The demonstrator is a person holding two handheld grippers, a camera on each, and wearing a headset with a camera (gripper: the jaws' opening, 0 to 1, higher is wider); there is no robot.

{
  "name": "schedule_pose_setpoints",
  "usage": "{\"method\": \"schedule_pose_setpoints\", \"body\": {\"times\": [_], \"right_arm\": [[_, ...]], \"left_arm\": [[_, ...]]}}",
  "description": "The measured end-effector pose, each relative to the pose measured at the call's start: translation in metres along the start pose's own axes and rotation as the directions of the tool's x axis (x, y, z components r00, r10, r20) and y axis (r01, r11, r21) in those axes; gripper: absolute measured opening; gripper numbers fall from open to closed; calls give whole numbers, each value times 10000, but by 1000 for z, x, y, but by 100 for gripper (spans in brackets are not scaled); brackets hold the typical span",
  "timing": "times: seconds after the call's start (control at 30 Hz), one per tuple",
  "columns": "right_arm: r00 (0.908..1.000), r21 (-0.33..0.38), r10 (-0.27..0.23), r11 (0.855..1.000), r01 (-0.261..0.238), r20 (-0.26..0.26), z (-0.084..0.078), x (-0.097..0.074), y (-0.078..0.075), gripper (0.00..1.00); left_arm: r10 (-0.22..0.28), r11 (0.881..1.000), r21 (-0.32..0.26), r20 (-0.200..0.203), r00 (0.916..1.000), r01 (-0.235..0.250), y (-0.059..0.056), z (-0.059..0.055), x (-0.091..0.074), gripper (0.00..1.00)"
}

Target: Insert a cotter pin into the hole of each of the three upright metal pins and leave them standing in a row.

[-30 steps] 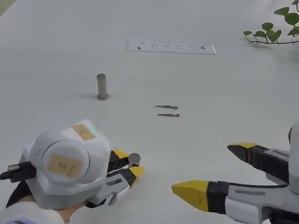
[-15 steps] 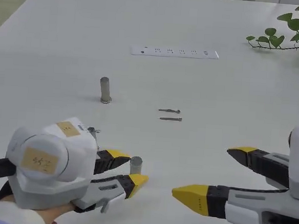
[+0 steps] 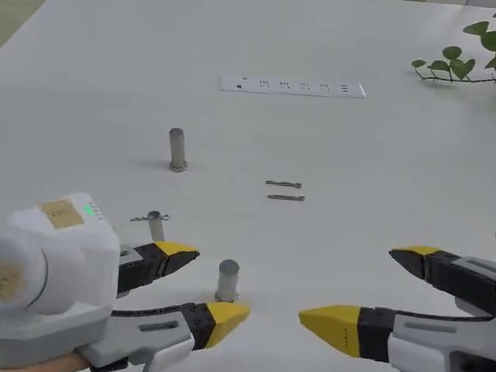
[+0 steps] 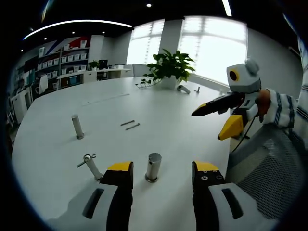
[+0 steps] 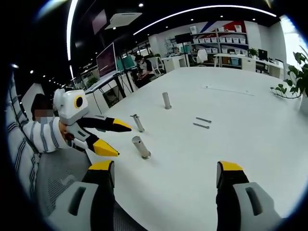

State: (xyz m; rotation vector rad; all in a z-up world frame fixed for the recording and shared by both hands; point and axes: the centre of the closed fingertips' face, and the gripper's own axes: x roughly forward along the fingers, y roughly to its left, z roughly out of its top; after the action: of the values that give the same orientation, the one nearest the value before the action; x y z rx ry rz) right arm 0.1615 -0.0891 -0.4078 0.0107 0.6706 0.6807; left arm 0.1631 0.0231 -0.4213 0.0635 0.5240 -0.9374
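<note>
Jaws apart on the left gripper [image 3: 211,283], flanking the nearest metal pin [image 3: 228,280] without touching it. Upright, well to the near side of the power strip [image 3: 292,87]. Likely stiff, smooth, weighty for its size and tippy on a narrow base: best gripped low on the shaft, hole kept clear. Two loose cotter pins [image 3: 282,184] lying between it and the power strip, probably light and springy; best pinched at the looped head. Nearer the strip's left end, a bare pin [image 3: 177,150]; below that, a third pin [image 3: 153,224] with a cotter already through. Jaws apart on the right gripper [image 3: 352,285] too, holding nothing.
</note>
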Motion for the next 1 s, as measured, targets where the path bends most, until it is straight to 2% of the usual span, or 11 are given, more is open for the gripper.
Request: {"method": "schedule_pose_setpoints", "body": {"times": [0.27,0.37,0.43,0.57,0.73,1.0], "right_arm": [[10000,42,-51,10000,52,-63,-2,0,-4,86],[9999,42,-59,10000,59,-81,-3,0,-5,86],[9999,35,-59,10000,59,-110,-3,0,-5,86],[9999,28,-80,10000,81,-141,-4,0,-5,86],[9997,34,-157,9999,157,-190,-5,-1,-6,85],[9990,13,-381,9993,381,-250,-6,-4,-12,85]], "left_arm": [[102,9997,-209,-21,9999,-103,2,-4,-9,51],[-43,9990,-447,6,10000,43,2,-7,-11,54],[-106,9973,-726,51,9999,110,3,-9,-12,59],[-117,9969,-781,112,9999,125,4,-11,-17,65],[-172,9925,-1201,428,9989,222,6,-8,-22,70],[-161,9920,-1241,554,9983,229,7,-7,-26,84]]}}
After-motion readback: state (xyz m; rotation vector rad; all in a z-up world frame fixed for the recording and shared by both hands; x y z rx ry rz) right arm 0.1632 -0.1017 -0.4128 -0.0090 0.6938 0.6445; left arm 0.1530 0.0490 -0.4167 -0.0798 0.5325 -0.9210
